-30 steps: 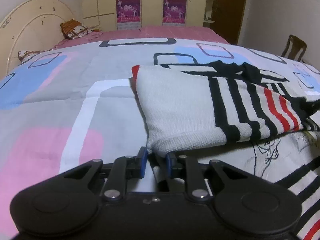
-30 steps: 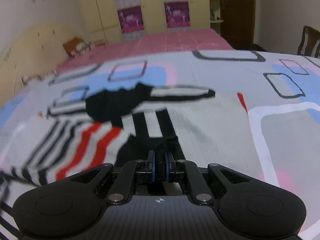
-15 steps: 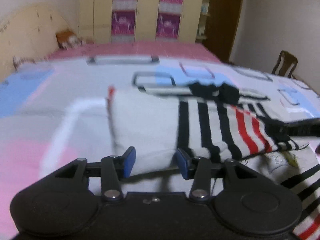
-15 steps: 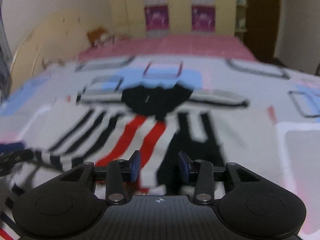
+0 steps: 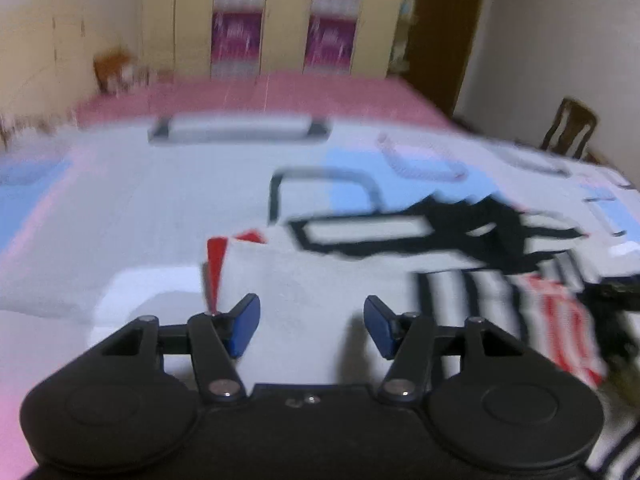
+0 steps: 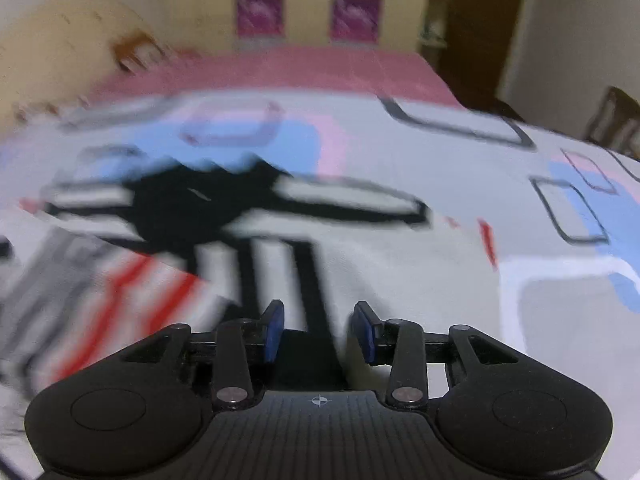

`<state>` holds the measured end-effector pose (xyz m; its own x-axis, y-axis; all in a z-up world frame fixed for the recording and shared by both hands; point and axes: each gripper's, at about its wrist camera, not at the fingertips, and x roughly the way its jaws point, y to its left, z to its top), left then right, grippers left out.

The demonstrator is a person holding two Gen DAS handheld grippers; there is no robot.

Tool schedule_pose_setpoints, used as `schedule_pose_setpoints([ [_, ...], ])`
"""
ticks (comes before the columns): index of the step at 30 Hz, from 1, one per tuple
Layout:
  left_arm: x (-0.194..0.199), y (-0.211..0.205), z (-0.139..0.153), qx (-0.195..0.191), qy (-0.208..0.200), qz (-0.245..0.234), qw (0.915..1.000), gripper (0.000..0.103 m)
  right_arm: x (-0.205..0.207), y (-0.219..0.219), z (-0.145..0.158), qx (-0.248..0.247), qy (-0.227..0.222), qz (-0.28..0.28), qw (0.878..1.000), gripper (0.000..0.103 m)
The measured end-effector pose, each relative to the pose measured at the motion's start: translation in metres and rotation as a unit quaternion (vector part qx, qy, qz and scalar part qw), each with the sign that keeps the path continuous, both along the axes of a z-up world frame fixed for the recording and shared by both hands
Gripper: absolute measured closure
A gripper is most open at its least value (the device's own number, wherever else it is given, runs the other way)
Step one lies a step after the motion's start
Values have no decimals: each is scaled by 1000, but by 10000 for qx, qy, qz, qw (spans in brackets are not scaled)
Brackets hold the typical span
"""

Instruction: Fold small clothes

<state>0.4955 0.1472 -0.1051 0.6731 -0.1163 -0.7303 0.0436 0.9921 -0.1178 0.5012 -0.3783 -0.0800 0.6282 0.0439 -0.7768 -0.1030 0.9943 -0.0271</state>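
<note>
A small white knit sweater (image 5: 320, 280) with black and red stripes lies folded on the patterned bedspread (image 5: 140, 208). My left gripper (image 5: 311, 330) hovers over its plain white part, jaws opening, nothing pressed between the blue pads. In the right wrist view the same sweater (image 6: 360, 264) spreads below my right gripper (image 6: 319, 332), which stands open over a black stripe, gripping nothing. Both views are motion-blurred.
A second striped garment (image 5: 616, 452) lies at the lower right of the left wrist view. A pink sheet (image 5: 260, 96) covers the far bed, with wardrobes (image 6: 312, 0) behind. A wooden chair (image 5: 568, 128) stands at the right beside a dark door.
Both grippers let go of the sweater's near edge and opened. The left one slid forward over the white part; the right one shifted sideways over the striped part.
</note>
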Motion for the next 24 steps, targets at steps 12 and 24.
schedule_pose_setpoints([
  [12,-22,-63,18,-239,-528,-646,9962,43,-7,79,20,1207,6,900,9886,65],
  [24,-8,-37,4,294,-338,-566,9974,54,-12,34,8,357,-17,318,9989,65],
])
